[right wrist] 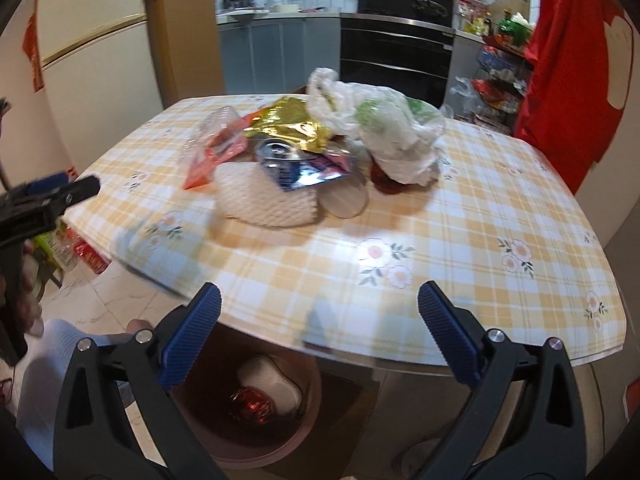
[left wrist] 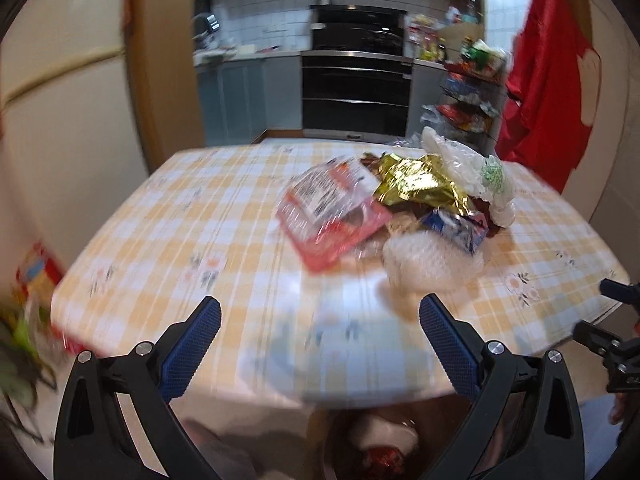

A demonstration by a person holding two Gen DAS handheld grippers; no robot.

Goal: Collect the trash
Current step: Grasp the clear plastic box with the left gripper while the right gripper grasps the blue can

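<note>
Trash lies in a loose heap on the far half of the table (right wrist: 480,240), which wears a glossy yellow-and-white checked cloth printed with small flowers. Nearest in the heap is a white foam net sleeve (right wrist: 264,196), soft and ribbed; on it leans a shiny blue and silver wrapper (right wrist: 296,164). Left of these sits a clear pink-edged plastic packet (left wrist: 332,216), behind them a crinkled gold foil bag (right wrist: 288,126), and to the right a crumpled white plastic bag (right wrist: 384,128) with green print. Below the table's near edge stands a round pinkish bin (right wrist: 280,396), already holding a white lump and a red foil ball. The left gripper (left wrist: 320,320) and right gripper (right wrist: 320,312) both hover with their blue ribbed fingers (right wrist: 192,340) spread wide, gripping nothing
</note>
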